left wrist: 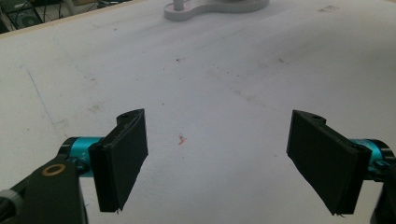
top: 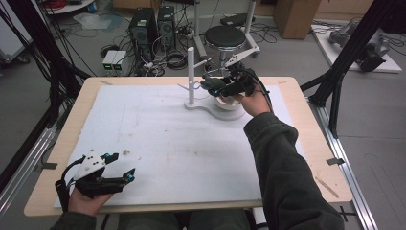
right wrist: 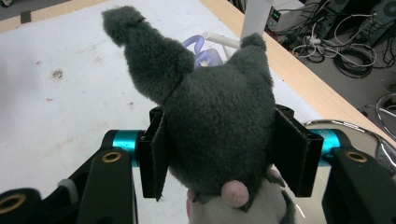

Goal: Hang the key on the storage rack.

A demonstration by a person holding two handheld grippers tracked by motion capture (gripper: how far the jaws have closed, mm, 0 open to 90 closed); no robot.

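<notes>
Pinching a grey plush toy between the right tool jaws — white stand just beyond. Resting spread wide, left tool — bare tabletop beneath. No readable writing.

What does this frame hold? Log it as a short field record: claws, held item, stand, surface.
left claw: open, hovering low over the white mat, near the person's edge of the table
right claw: shut on a grey plush toy
toy location: at the far side of the mat, above the white stand's base
stand: upright white post on a flat white base
surface: wooden table topped by the mat
</notes>
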